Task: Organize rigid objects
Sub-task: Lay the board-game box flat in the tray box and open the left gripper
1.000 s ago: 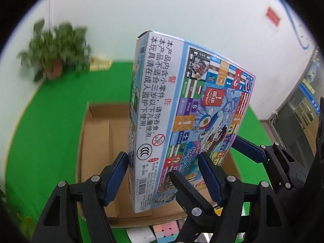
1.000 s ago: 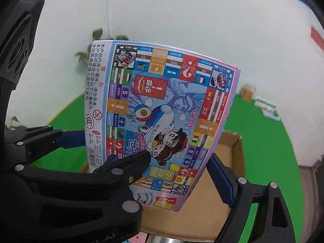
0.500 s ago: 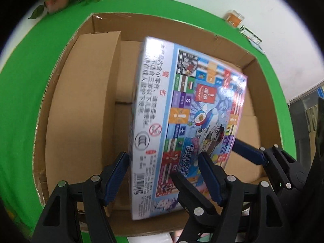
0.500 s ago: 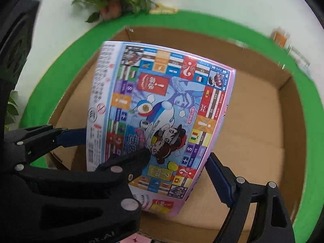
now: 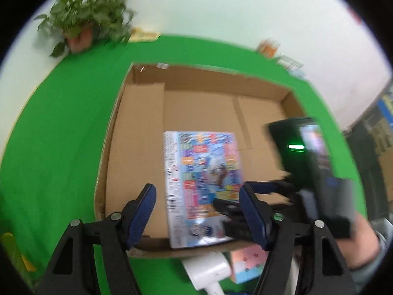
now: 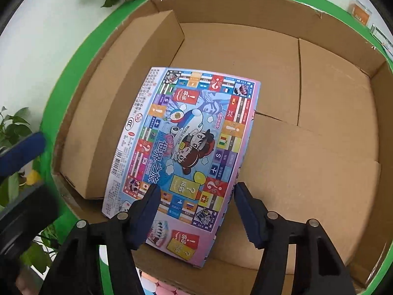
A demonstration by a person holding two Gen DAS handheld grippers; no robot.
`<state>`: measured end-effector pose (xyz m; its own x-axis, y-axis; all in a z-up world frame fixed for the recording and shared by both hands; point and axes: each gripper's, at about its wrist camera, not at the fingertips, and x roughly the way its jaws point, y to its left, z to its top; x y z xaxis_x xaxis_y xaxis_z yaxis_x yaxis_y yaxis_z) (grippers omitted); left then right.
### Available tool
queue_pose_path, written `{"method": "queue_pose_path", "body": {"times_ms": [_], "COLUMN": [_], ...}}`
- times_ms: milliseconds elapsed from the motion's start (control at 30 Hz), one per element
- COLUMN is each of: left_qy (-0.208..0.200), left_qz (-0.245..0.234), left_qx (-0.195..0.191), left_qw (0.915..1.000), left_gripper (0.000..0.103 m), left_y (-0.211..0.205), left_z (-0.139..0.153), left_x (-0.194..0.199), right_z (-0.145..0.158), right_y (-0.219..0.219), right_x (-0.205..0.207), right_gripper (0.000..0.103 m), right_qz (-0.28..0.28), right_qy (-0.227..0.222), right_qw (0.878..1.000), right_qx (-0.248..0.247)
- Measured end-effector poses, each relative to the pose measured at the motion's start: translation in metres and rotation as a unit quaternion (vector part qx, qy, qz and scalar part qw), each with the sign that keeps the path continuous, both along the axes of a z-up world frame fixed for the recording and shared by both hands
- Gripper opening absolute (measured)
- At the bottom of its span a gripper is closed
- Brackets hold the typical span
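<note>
A colourful board-game box (image 5: 202, 184) lies flat on the floor of an open cardboard carton (image 5: 201, 73), against its near wall. It also shows in the right wrist view (image 6: 186, 152), inside the carton (image 6: 245, 7). My left gripper (image 5: 197, 211) is open, raised above the box and apart from it. My right gripper (image 6: 196, 209) is open, its fingers either side of the box's near end, close over it. The right gripper also shows at the right of the left wrist view (image 5: 235, 196).
A folded cardboard flap (image 6: 118, 103) lies along the carton's left side. A white object (image 5: 208, 270) and a pastel cube (image 5: 248, 263) lie on the green cloth (image 5: 61, 135) before the carton. A potted plant (image 5: 83, 24) stands far left; small packets (image 5: 270, 46) lie far right.
The board-game box has gone from held upright in both grippers to lying flat in the carton. Both grippers have let go of it. The left gripper has pulled back and up.
</note>
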<state>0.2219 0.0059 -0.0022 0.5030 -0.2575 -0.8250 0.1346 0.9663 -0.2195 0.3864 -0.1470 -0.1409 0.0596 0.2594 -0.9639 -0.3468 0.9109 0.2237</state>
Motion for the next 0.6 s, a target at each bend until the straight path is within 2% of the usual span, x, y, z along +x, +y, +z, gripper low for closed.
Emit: {"method": "queue_pose_path", "body": {"times_ms": [100,167,200,233,267,300,333,367,400,433,533,600], "left_qy": [-0.062,-0.103,-0.128,-0.163,-0.206,-0.241,-0.282,-0.315,-0.335,-0.343,-0.334,-0.309], "left_qz": [0.000,0.007,0.014,0.028,0.045,0.061,0.080,0.092,0.096,0.094,0.075,0.057], "left_qx": [0.006,0.016,0.023,0.029,0.037,0.047,0.063,0.076,0.085,0.092,0.096,0.094], "left_qw": [0.9981,0.9946,0.9914,0.9858,0.9768,0.9676,0.9540,0.9417,0.9336,0.9303,0.9346,0.9445], "left_gripper": [0.071,0.071,0.071,0.071,0.074,0.080,0.091,0.094,0.094,0.094,0.094,0.094], "left_y": [-0.006,-0.007,-0.007,-0.002,0.001,0.004,0.005,0.004,0.003,0.001,-0.011,-0.023], "left_z": [0.019,0.030,0.036,0.045,0.056,0.065,0.076,0.085,0.093,0.098,0.103,0.096], "left_x": [-0.025,-0.042,-0.051,-0.062,-0.077,-0.090,-0.107,-0.121,-0.133,-0.142,-0.162,-0.172], "right_z": [0.005,0.027,0.042,0.066,0.084,0.097,0.113,0.125,0.136,0.143,0.156,0.160], "right_y": [0.002,0.000,-0.003,-0.008,-0.013,-0.020,-0.030,-0.045,-0.053,-0.063,-0.095,-0.102], "right_x": [-0.007,-0.024,-0.037,-0.055,-0.073,-0.088,-0.109,-0.131,-0.147,-0.165,-0.220,-0.243], "right_gripper": [0.062,0.073,0.081,0.090,0.097,0.102,0.102,0.102,0.102,0.102,0.102,0.102], "right_qz": [0.006,-0.003,-0.010,-0.017,-0.018,-0.020,-0.032,-0.052,-0.069,-0.082,-0.107,-0.123], "right_qy": [-0.016,-0.045,-0.084,-0.153,-0.201,-0.230,-0.256,-0.276,-0.290,-0.305,-0.345,-0.359], "right_qw": [1.000,0.999,0.996,0.987,0.978,0.971,0.965,0.959,0.954,0.948,0.931,0.923], "right_qx": [-0.006,-0.008,-0.025,-0.053,-0.060,-0.054,-0.040,-0.032,-0.032,-0.034,-0.057,-0.060]}}
